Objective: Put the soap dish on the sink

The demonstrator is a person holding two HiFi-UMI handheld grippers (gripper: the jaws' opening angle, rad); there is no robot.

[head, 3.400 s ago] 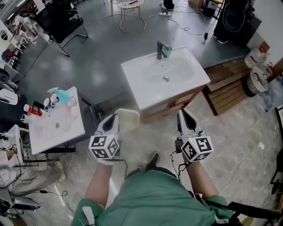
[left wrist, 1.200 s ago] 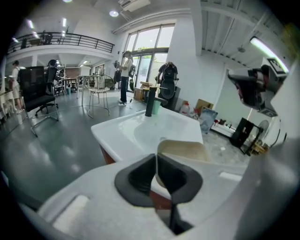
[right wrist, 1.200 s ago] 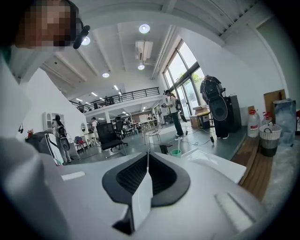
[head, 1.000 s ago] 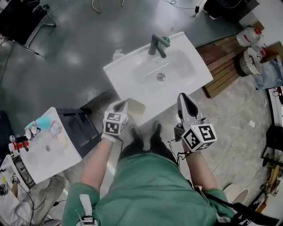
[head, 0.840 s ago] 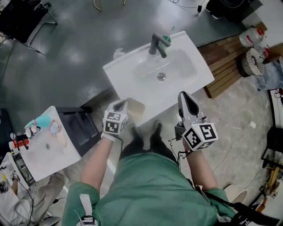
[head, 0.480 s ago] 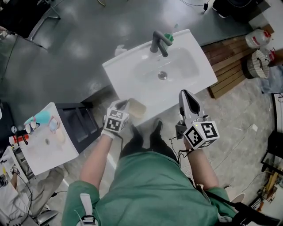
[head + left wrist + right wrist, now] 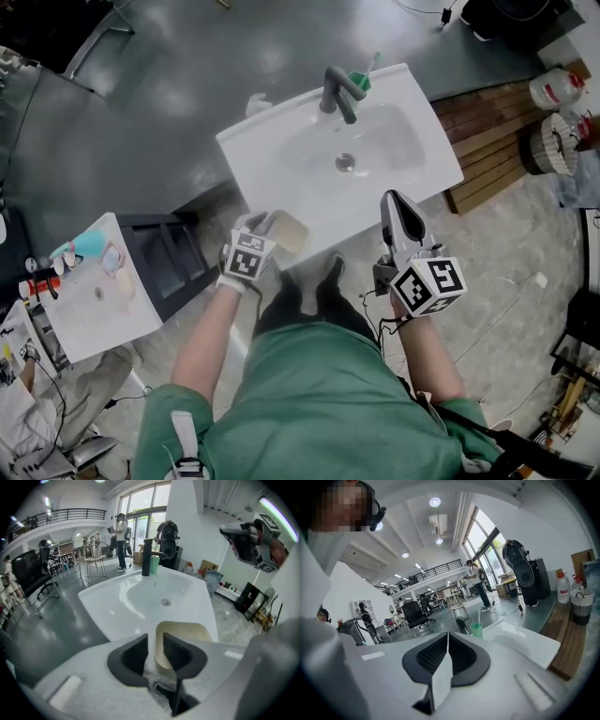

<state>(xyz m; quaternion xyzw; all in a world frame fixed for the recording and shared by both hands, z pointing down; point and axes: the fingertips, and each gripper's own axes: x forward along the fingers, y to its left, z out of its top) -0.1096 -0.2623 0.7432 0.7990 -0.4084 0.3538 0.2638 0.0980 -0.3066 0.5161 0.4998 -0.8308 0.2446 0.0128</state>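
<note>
Soap dish (image 7: 287, 231): cream, lying on the front rim of the white sink (image 7: 272, 155), on the near side of the drain (image 7: 345, 162)
Left gripper (image 7: 263, 223): jaws opening, the dish's near wall between them, a slight gap showing at the pads
Right gripper (image 7: 395, 202): jaws closed together, nothing between them, held in front of the sink, well apart from the dish
Faucet (image 7: 336, 92): dark, at the sink's back edge, green cup (image 7: 361, 82) just beside it

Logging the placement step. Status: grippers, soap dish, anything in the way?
Left gripper jaws opening, soap dish rim between them. Right gripper shut, empty. Dish at the sink's front edge. Nothing in the way.
</note>
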